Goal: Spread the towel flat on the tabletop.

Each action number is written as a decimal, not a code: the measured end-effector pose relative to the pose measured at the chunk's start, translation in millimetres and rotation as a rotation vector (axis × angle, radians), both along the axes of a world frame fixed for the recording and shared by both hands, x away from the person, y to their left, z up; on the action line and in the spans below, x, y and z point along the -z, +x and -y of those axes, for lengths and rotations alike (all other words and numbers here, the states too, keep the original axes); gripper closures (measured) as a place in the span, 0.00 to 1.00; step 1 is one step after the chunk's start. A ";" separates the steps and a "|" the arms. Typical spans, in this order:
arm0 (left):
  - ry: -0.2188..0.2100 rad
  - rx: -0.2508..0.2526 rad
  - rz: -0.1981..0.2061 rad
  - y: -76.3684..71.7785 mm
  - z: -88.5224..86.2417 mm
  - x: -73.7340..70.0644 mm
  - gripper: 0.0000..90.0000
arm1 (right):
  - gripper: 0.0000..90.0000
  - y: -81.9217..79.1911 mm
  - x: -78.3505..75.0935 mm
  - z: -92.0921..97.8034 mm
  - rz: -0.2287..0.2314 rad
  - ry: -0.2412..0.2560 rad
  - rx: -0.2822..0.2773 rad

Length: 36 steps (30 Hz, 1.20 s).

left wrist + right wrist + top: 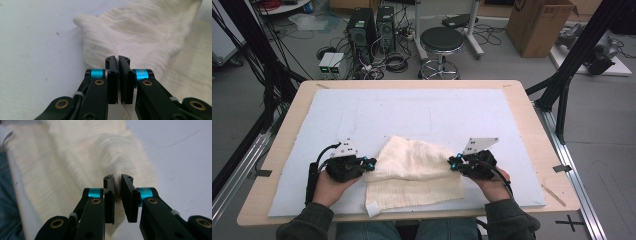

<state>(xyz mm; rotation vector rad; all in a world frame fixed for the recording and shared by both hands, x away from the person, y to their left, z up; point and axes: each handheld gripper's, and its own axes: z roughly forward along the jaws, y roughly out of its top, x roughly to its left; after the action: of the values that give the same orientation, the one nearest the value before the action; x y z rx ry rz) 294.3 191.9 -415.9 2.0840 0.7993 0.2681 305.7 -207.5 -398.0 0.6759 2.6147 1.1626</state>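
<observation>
A cream cloth (pixel 414 175) lies folded on the bench (pixel 277 145), toward six o'clock. The left gripper (pixel 368 163) pinches its nine o'clock edge with fingers nearly closed. The right gripper (pixel 453 162) sits at its three o'clock edge, fingers narrow, cloth between them.

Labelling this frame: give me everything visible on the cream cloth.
The cream cloth is a soft, crinkled woven fabric, folded over so an upper layer lies rumpled on a flatter lower one, with a small white tag at its near left corner. It rests on the white mat at the near table edge. The left hand-held gripper and right hand-held gripper meet its side edges, jaws nearly closed.
</observation>
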 end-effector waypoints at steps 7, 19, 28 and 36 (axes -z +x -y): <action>-0.048 0.006 0.001 3.5 -3.8 -0.1 0.69 | 0.79 -2.0 6.5 -1.9 -0.090 0.055 -0.081; -0.109 -0.119 0.015 31.4 -3.0 5.7 0.56 | 0.64 66.2 19.1 8.9 -0.100 0.045 0.118; -0.045 -0.087 0.000 32.5 7.3 10.9 0.95 | 0.94 71.5 20.0 -1.7 -0.007 -0.021 0.114; -0.067 0.058 -0.050 24.7 27.2 12.8 0.91 | 0.93 64.9 16.3 5.6 0.042 -0.054 0.187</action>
<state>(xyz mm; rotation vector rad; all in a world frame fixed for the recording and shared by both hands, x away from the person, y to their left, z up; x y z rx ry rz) 319.0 164.8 -428.7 2.0538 0.7656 0.1556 370.6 -213.1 -414.3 0.8539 2.4770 1.0370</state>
